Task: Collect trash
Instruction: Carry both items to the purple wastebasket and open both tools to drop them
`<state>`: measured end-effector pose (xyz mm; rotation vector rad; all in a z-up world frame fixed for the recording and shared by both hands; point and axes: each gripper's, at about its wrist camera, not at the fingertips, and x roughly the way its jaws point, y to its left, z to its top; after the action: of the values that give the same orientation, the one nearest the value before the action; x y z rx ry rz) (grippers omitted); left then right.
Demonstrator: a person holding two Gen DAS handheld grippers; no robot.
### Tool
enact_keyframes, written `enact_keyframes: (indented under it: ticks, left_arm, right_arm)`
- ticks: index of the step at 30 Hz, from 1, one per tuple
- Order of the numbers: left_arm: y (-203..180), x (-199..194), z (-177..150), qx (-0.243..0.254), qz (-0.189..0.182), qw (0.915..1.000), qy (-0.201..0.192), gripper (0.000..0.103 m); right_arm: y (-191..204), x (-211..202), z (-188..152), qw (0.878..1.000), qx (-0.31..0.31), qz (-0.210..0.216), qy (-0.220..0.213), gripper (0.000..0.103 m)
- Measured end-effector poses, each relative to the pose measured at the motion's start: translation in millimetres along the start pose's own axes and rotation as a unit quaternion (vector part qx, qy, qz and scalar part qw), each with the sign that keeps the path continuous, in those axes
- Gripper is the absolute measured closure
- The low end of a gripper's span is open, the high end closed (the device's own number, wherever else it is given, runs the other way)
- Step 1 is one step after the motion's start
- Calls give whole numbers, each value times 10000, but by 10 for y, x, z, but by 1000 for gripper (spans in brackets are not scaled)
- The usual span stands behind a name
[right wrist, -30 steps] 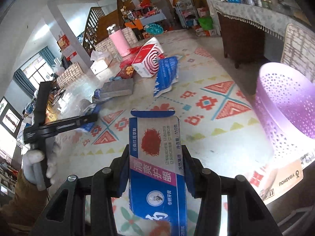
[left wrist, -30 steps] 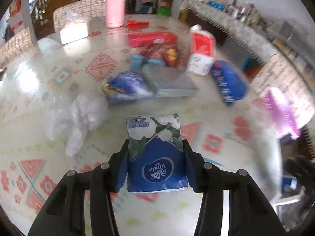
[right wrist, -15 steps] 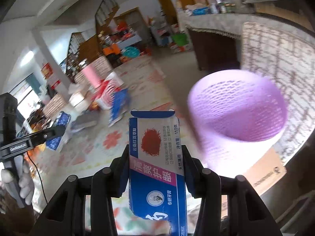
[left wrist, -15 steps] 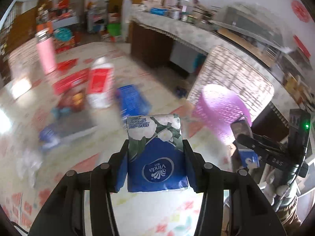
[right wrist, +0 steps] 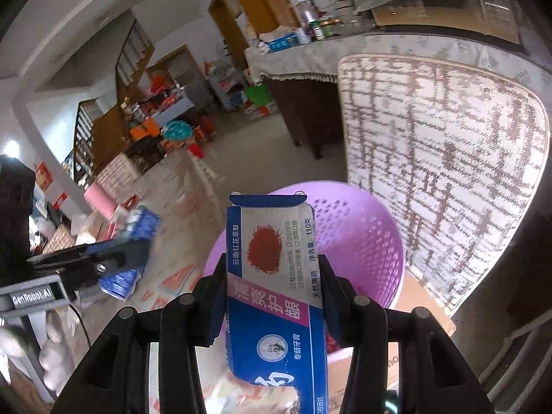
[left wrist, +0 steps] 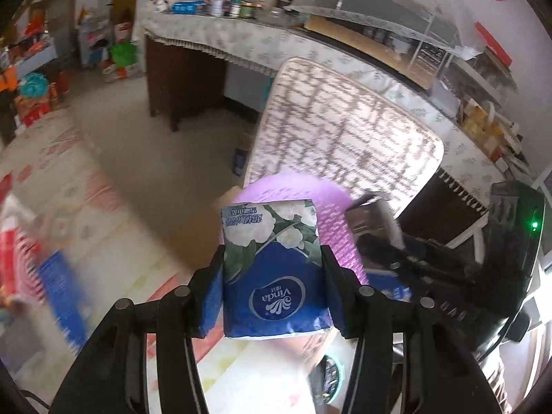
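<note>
A blue Vinda tissue pack point(left wrist: 272, 276) sits between the pads of my left gripper point(left wrist: 272, 269), whose jaws are opening; the pads still touch its sides. It hangs in front of the purple perforated basket point(left wrist: 331, 214). My right gripper point(right wrist: 274, 286) is shut on a blue and white toothpaste box point(right wrist: 276, 276), held over the near rim of the same basket point(right wrist: 362, 238). In the right wrist view the left gripper point(right wrist: 103, 262) shows at the left with the tissue pack point(right wrist: 120, 279). The left wrist view shows the toothpaste box point(left wrist: 372, 214) at the right, above the basket.
A woven chair back point(right wrist: 448, 172) stands right behind the basket. A cardboard box point(right wrist: 421, 303) lies under it. The patterned table point(left wrist: 51, 179) with blurred red and blue packs point(left wrist: 20, 258) is at the left. A cluttered counter point(left wrist: 241, 41) runs along the far wall.
Both grippers have swung away from the table toward the purple basket, each carrying its item. The basket and chair back now fill the middle of both views.
</note>
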<state>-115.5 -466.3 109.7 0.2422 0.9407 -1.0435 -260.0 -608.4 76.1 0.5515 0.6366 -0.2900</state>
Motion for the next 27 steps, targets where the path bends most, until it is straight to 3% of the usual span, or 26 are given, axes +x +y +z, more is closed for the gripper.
enact_keyframes:
  ticks: [3,6,8,15,20,24,27]
  left_arm:
    - [-102,112,91,58,18,10000,-74,49]
    - [-135,47,12,187,157,9997,-28,33]
    - [-145,-98,-114,373,384,9984,-182,31]
    - [111,-578,-537,275,612,9972,-335,25]
    - [478,-1019,-903,-144,709,9965,-415,24]
    - [820,-1350,-1188,-369,1039,9929,-454,24]
    - [1223,-1607,-1476,-629,1560,9848,-441,24]
  right_arm:
    - [-98,91,125,9999,123,-65,-100,51]
    - [-152,194,207,9996,270,-77,-20,36]
    - [-171,186,208,9994,320,-54,-105,24]
    - [36,267,29,9992,312,217,85,24]
    - [352,383,-191,9951,415,859,245,23]
    - [624,512,-364,9879,508,1370,522,21]
    - [865,609,-517,9845,418,1520,764,21]
